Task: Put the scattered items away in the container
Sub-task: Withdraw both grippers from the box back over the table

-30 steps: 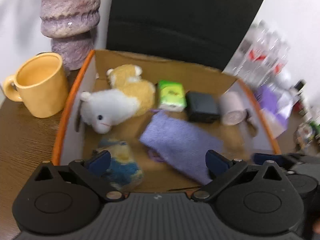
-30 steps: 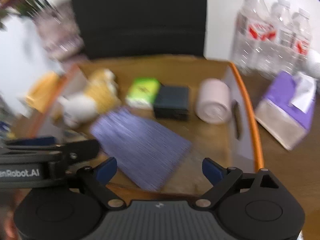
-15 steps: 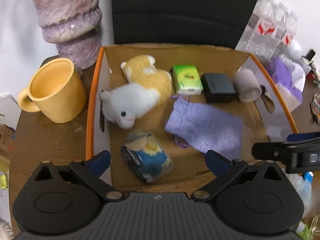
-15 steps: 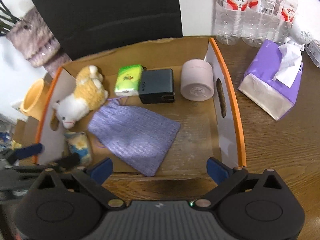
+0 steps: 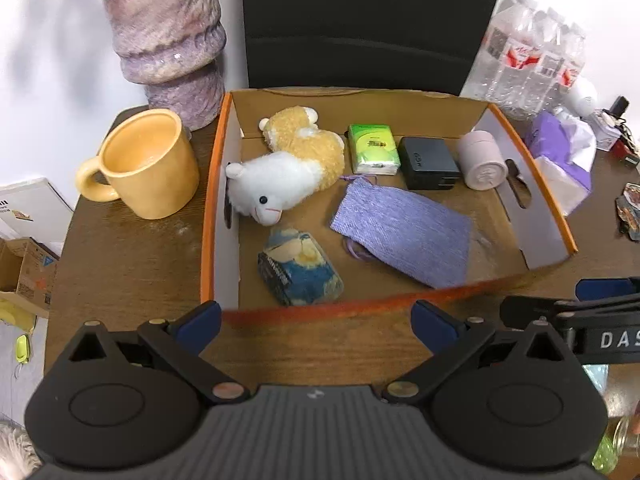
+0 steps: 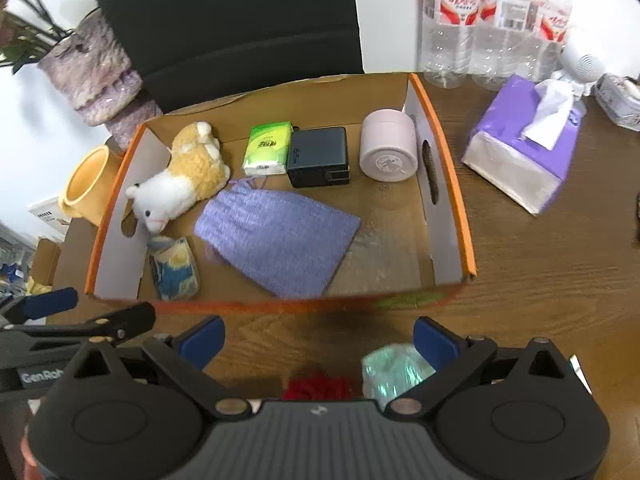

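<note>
Both claws have drawn back from the cardboard box [image 6: 448, 184] to its near edge. My right gripper [image 6: 318, 340] and left gripper [image 5: 316, 318] are spread, empty. Plush [image 6: 180, 184], pouch [image 6: 276, 236], charger [image 6: 318, 156] lie inside; a teal wrapper [image 6: 394, 368] and red thing [image 6: 318, 386] sit under my right claw, so I'd take those with care.

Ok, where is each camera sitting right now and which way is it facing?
Left wrist: on the left claw, near the box's front left, looking forward and down into it; its own open fingers show, and the right claw at the right edge.
Right wrist: on the right claw, before the front wall, facing likewise; its open fingers show, and the left claw at the left.
Shared: box, plush alpaca, purple pouch, yellow mug.
</note>
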Motion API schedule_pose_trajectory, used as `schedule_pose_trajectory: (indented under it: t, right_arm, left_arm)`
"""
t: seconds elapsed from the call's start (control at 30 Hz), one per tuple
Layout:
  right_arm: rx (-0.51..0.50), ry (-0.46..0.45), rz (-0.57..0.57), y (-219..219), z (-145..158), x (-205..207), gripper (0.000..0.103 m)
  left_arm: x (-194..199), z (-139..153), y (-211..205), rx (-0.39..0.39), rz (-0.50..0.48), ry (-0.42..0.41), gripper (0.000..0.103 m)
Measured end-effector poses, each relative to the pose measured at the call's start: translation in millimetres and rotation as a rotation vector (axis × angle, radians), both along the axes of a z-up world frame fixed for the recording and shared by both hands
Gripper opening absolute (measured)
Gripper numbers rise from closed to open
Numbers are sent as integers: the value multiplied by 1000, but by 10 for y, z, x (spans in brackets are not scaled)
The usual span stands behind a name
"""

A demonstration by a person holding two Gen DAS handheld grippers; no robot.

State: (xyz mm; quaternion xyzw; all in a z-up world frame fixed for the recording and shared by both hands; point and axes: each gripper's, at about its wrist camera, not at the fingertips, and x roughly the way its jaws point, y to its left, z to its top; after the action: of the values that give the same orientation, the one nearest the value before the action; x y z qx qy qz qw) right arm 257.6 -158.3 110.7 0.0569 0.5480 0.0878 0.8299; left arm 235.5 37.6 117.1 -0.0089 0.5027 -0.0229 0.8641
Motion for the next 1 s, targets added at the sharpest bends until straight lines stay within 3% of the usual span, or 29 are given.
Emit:
schedule_pose_trajectory:
  t: [0.23,0.43,0.6,0.7,0.83,0.9,0.97,1.0]
  right_arm:
    - [40,-94,28,17,326,-458,101]
    - [30,-264,33,-7,626,-1015,103]
    - [18,-409,34,-62,730,-1544,103]
    - [6,-530,51,-113,605,-1965,103]
    - [-20,-849,-7,-262,294,-2646,103]
    - [-5,-1023,-1,-378,29,-3014,103]
    - [43,-1028,58,-466,-210,-3206,103]
    - [32,-947,99,-463,-303,-3206,103]
  left_arm:
    - [-385,282,21,-25,-11,-78,103]
    - [-955,654,65,-46,-6,-257,103]
    - [-1480,685,43,-12,-6,-369,103]
    - [-1897,580,10,3,15,-474,103]
    - [-2570,208,-93,51,52,-657,103]
    - [-2828,-59,-122,28,41,-691,103]
    - [-2984,-293,-135,-2,41,-659,103]
    - [-3031,-403,-138,-17,48,-628,103]
